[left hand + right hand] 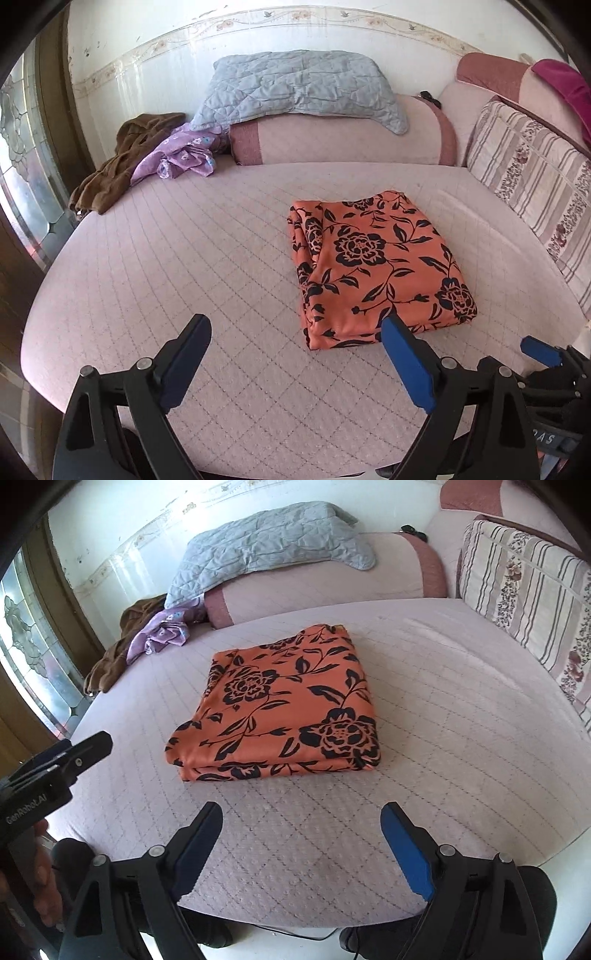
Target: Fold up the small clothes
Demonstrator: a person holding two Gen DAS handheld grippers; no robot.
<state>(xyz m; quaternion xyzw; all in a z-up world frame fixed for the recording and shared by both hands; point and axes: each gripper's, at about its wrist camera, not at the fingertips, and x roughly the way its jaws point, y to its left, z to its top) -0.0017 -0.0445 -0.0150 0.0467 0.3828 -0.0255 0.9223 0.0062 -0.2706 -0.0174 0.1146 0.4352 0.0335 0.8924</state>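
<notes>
While both pairs of tongs hang over the near edge of the bed [461,709], the orange flowered garment [280,705] lies folded into a thick rectangle near the middle of the quilted pink cover, several layers stacked, edges roughly square.

Left tongs [295,325]: spread wide, nothing between the blue pads; their right pad overlaps the garment's near corner in the left wrist view, but whether it touches the cloth cannot be told. Right tongs [301,812]: spread wide, empty, short of the garment's near edge with bare cover between.

Handling, as judged: thin woven cloth, light, soft, no stiffness of its own. The print looks smooth, perhaps a little slippery, so layers may slide on each other if lifted by the top one only. Not fragile. The stack will sag from any single pinch point.

Where to take hold, as judged: at the near edge, where the layer ends show, pinching through the full thickness at both near corners, one pair of tongs each. A grip on the top layer alone would likely peel the fold open.

This piece looks finished. A purple flowered garment [181,155] and a brown garment [114,170] sit crumpled at the far left corner, well apart from the folded one, near the grey quilted pillow [295,88]; they are probably next.
</notes>
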